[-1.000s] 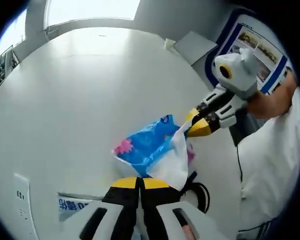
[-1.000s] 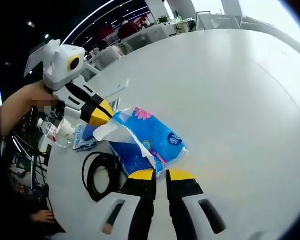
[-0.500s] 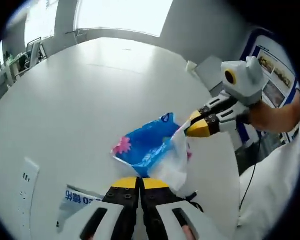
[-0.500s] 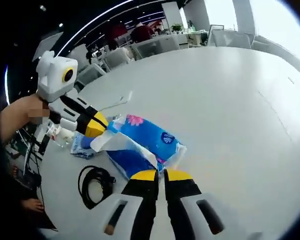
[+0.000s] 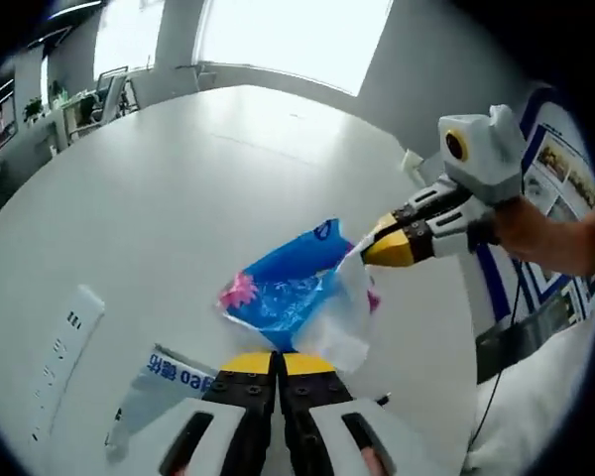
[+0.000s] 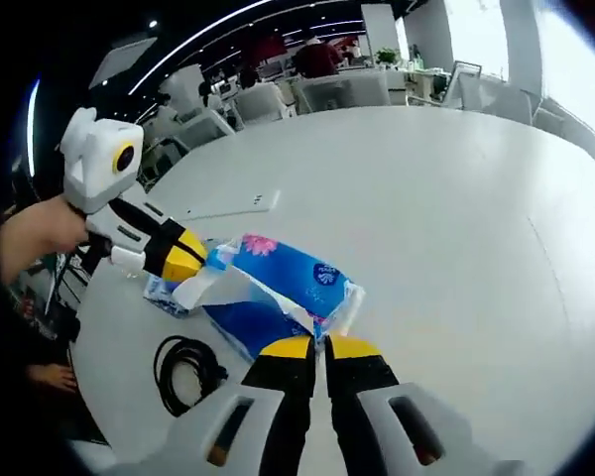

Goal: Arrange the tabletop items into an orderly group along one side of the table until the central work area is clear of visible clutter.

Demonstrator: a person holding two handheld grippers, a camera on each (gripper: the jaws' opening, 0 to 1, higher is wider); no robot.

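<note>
Evidently both grippers share one item: the left gripper (image 5: 278,359) and right gripper (image 6: 323,344) each have fingers pinched shut on the blue tissue pack (image 5: 288,283), held above the white tabletop (image 5: 169,188). Next it needs carrying to one edge (beside the black cable (image 6: 186,365), perhaps) and setting down.

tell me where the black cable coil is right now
In the right gripper view, the coiled black cable lies on the white round table at lower left, just left of the right gripper and below the blue plastic tissue pack.
</note>
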